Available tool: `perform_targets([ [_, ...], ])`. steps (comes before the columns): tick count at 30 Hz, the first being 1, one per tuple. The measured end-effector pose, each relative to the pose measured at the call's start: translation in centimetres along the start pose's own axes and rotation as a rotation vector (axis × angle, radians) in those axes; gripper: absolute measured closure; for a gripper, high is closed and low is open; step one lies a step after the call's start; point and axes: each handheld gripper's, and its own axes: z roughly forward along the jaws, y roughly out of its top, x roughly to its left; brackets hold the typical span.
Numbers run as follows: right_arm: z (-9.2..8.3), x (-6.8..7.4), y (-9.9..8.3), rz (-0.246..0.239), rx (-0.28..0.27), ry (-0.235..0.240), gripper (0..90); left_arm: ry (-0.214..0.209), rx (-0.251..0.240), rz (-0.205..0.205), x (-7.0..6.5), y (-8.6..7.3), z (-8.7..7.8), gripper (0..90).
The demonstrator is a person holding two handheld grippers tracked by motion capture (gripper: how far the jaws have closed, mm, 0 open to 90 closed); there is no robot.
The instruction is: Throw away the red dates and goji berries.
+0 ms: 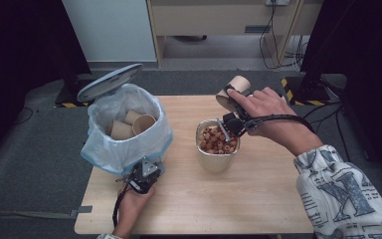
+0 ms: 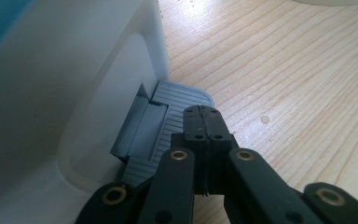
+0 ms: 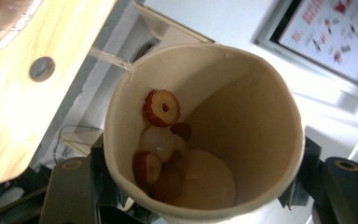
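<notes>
Paper cup, brown, is clamped in the right gripper over the far-right part of the worktop, tipped w/ its mouth toward the foil container. Right fingers are closed onto the cup's sides, one on each side of the cup in the right gripper view. Inside the cup: a few red date slices & pale bits stuck near the bottom. Foil container sits mid-worktop, holding more red slices; the cup is just above & behind its rim, not touching as far as I can tell.

Left gripper is at the front of the pedal bin, fingers fully closed w/ nothing between them, tips resting on the grey pedal. Bin lid stands up; two more brown cups lie inside on the white liner.
</notes>
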Motion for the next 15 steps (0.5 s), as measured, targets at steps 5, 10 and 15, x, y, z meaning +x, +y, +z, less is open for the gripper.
perform_targets([
  [5,-0.2,0.7,0.2,-0.075,-0.001,0.01,34.4,-0.001,0.001,0.0,0.0,0.0,0.0,89.8],
  [10,-0.3,0.0,-0.3,-0.032,0.021,-0.03,34.4,0.002,0.0,-0.002,0.0,0.0,0.0,89.8],
  [15,-0.2,0.2,-0.2,0.008,0.009,-0.028,34.3,0.001,0.0,-0.001,0.0,0.0,0.0,89.8],
])
